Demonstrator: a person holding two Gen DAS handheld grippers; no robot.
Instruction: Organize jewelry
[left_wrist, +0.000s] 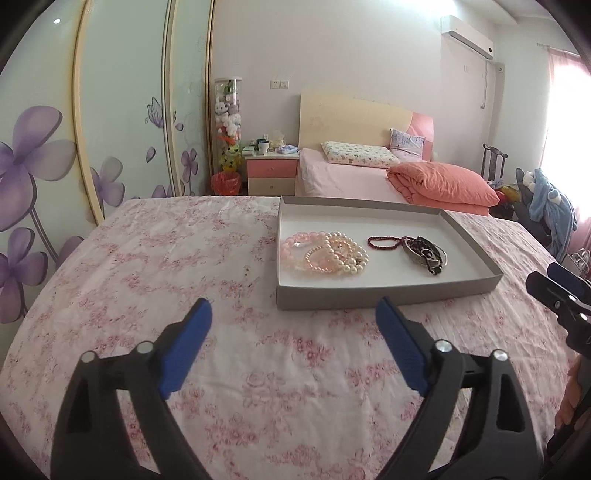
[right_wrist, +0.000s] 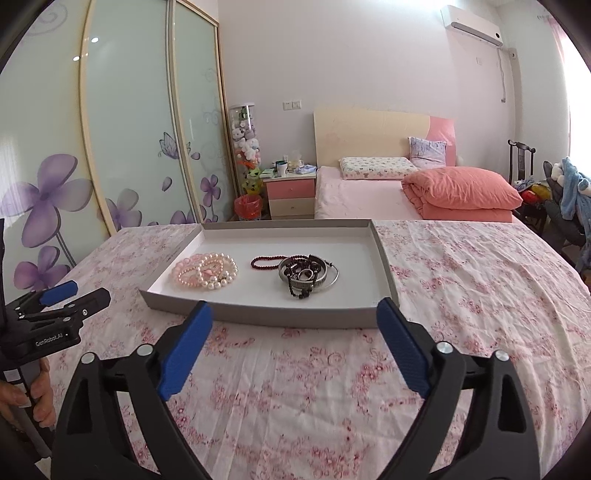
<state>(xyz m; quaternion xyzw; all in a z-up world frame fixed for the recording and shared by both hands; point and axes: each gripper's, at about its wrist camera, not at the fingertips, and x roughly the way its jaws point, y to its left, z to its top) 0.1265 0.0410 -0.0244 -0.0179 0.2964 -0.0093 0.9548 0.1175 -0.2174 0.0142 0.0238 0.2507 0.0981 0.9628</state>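
Two clusters of jewelry, pink and white pearl bead bracelets left and dark bead strands with silver metal bangles right, lie sorted apart inside the shallow grey cardboard tray on the floral-clothed desk, while the left gripper and right gripper hover near its front wall, tilted downward, fingers spread wide and empty.

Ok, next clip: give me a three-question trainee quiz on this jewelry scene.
1. True or false: the tray sits on a floral cloth.
2. Which lies nearer the tray's left side: A) the pearls B) the dark bangles?
3. Fill in: both the left gripper and the right gripper have their fingers ____ and hold nothing.

Key: 1 true; 2 A; 3 open.
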